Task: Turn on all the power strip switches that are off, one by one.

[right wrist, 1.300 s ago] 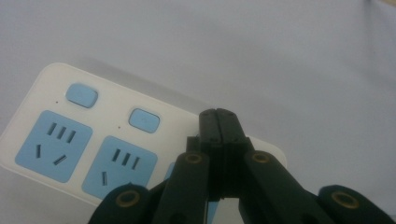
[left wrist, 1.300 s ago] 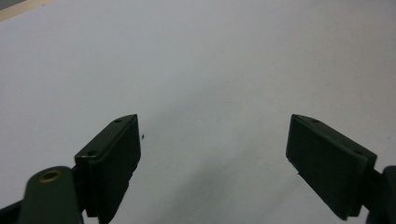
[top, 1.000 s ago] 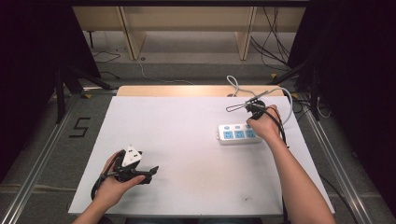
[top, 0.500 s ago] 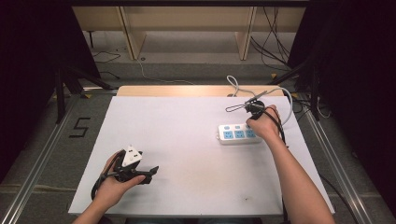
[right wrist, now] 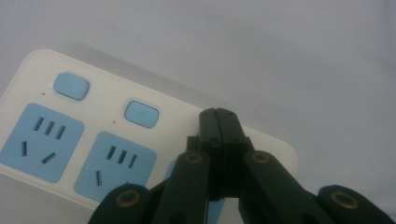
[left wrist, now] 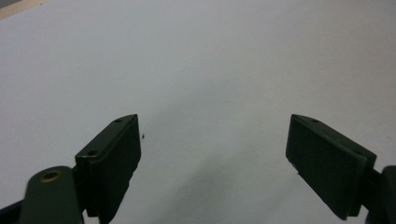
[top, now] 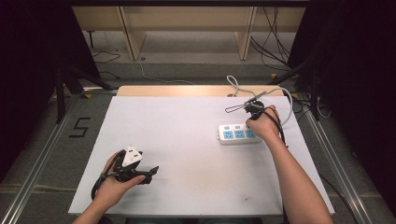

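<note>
Your right tongs (right wrist: 219, 116) are pressed together, empty, their tips poised over the white power strip (top: 238, 134) near its third blue switch; whether they touch it cannot be told. The strip lies flat on the right side of the white table (top: 187, 140), its grey cord (top: 233, 84) looping off the far edge. Your left tongs (left wrist: 212, 154) are spread wide above bare tabletop at the near left.
</note>
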`<state>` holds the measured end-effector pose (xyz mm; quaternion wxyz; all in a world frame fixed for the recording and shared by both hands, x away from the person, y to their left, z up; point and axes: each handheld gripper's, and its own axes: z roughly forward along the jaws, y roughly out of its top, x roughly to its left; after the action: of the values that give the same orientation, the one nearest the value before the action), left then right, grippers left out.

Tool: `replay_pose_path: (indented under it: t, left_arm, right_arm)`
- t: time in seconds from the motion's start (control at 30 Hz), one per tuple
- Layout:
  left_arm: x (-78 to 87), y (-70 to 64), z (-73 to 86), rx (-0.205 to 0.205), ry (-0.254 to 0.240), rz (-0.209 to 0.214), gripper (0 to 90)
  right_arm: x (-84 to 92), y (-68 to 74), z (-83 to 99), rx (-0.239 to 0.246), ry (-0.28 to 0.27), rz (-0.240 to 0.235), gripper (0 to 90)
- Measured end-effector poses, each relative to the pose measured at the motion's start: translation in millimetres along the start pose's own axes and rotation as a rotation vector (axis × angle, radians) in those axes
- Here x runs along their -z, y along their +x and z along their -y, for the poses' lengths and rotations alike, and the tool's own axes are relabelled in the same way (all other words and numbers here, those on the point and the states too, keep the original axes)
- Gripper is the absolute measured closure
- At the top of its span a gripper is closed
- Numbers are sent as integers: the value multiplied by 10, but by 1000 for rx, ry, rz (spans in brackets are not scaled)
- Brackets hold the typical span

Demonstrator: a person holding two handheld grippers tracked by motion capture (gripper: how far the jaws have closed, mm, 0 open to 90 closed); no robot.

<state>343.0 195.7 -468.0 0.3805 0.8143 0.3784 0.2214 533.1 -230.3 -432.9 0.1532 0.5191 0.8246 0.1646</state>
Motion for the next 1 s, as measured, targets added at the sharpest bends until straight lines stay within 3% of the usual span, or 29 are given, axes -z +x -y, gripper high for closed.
replay_pose_path:
  t: [0.47,1.0]
  left_arm:
    - [-12,-7,-2,0,5,2,179]
    - [-17,-5,1,2,4,4,179]
  right_arm:
    - [-14,55,1,29,2,40,900]
    - [-4,4,31,9,-24,14,900]
